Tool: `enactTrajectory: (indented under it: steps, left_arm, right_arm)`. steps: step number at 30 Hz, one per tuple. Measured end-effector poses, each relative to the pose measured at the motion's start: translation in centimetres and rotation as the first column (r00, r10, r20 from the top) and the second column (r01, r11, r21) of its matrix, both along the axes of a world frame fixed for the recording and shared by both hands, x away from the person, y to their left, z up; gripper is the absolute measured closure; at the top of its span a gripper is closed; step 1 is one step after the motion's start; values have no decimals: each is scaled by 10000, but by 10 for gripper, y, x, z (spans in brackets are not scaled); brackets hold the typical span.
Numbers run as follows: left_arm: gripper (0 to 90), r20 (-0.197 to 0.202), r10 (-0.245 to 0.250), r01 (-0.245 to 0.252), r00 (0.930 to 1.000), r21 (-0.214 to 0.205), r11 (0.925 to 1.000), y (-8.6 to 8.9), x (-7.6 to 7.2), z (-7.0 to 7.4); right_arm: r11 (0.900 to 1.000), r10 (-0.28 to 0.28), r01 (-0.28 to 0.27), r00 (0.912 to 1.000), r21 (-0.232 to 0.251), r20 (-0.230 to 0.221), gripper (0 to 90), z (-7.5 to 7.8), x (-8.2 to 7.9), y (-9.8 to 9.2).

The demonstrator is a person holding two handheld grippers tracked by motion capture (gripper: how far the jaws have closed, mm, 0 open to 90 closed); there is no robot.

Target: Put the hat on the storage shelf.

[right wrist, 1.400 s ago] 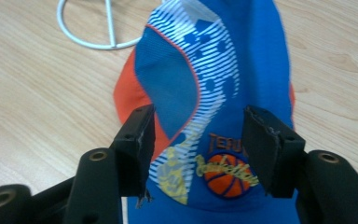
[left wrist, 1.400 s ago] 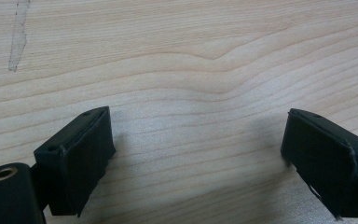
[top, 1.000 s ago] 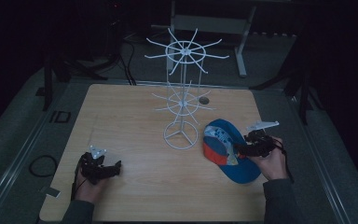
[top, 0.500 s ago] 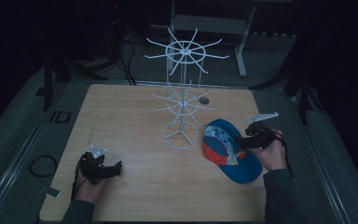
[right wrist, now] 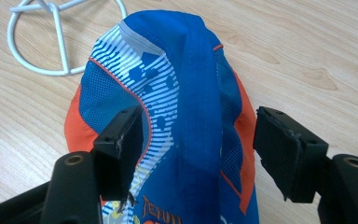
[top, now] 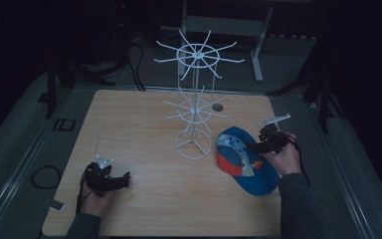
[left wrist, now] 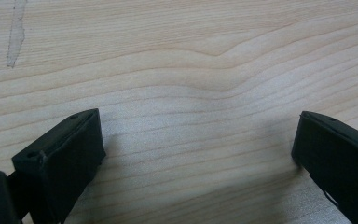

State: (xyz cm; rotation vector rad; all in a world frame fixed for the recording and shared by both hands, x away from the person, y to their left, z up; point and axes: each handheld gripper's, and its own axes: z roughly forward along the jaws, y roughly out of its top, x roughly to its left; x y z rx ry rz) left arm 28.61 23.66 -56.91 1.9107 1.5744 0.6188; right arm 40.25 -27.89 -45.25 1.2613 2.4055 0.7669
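near the worktop's right edge, the blue cap (right wrist: 186,116) lies flat beside the wire rack's (top: 194,107) base; the right tool (right wrist: 198,140), jaws just widened, straddles its crown unpinched, ready to grasp. the left tool (left wrist: 196,154) rests wide, empty, near the front-left corner.

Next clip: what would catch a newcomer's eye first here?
The blue and orange cap lies on the right side of the wooden table, bright in a dim room. The right gripper hangs over it; its jaws have just been opening and now stand wide to either side of the cap's crown without pressing it. Beside the cap, at the table's middle, stands a tall white wire rack with bare spokes, and the left gripper rests open near the front left.
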Motion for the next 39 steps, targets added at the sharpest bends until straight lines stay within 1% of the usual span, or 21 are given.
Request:
enactTrajectory:
  steps: [5, 8, 9, 13, 22, 24, 25, 29, 32, 33, 35, 36, 37, 38, 39]
  left_arm:
    - [27, 0, 2, -2, 10000, -2, 10000, 0, 0, 0]
    - [27, 0, 0, 0, 10000, -2, 10000, 0, 0, 0]
    - [27, 0, 0, 0, 10000, -1, 10000, 0, 0, 0]
    - [27, 1, 1, -1, 10000, -4, 10000, 0, 0, 0]
    - [27, 2, 3, -3, 10000, -5, 10000, 0, 0, 0]
    - [27, 1, 1, -1, 10000, -2, 10000, 0, 0, 0]
    - [27, 2, 0, 0, 10000, -4, 10000, 0, 0, 0]
    - [27, 1, -3, 3, 10000, -3, 10000, 0, 0, 0]
    - [27, 1, -5, 5, 10000, 0, 10000, 0, 0, 0]
    - [27, 2, 0, 0, 10000, -3, 10000, 0, 0, 0]
    - [27, 2, -3, 3, 10000, -2, 10000, 0, 0, 0]
    - [27, 2, -3, 3, 10000, -2, 10000, 0, 0, 0]
    - [27, 3, -3, 3, 10000, -2, 10000, 0, 0, 0]
    - [27, 3, -3, 3, 10000, -2, 10000, 0, 0, 0]
    - [27, 1, -5, 5, 10000, -2, 10000, 0, 0, 0]
  right_arm:
    - [9998, 83, -88, 9996, -195, -265, 303, -4, 10, 7]
    - [9996, 93, -103, 9992, -265, -378, 301, -6, 14, 10]
    - [9992, 111, -128, 9989, -369, -456, 301, -9, 17, 13]
    - [9985, 94, -127, 9980, -541, -621, 301, -14, 23, 16]
    - [9981, 100, -158, 9952, -593, -978, 302, -22, 31, 21]
    - [9977, 122, -192, 9942, -650, -1068, 302, -25, 33, 23]
    - [9968, 113, -204, 9933, -777, -1151, 308, -28, 35, 25]
    - [9956, 181, -307, 9902, -890, -1387, 357, -32, 38, 28]
    - [9946, 170, -319, 9890, -992, -1472, 378, -34, 40, 30]
    - [9936, 166, -340, 9873, -1079, -1582, 429, -37, 42, 31]
    - [9930, 136, -333, 9852, -1132, -1706, 490, -38, 42, 32]
    - [9930, 136, -333, 9852, -1132, -1706, 490, -38, 42, 32]
    - [9919, 134, -352, 9845, -1221, -1748, 577, -40, 43, 31]
    - [9919, 134, -352, 9845, -1221, -1748, 577, -40, 43, 31]
    - [9924, 154, -373, 9831, -1170, -1822, 668, -41, 43, 30]
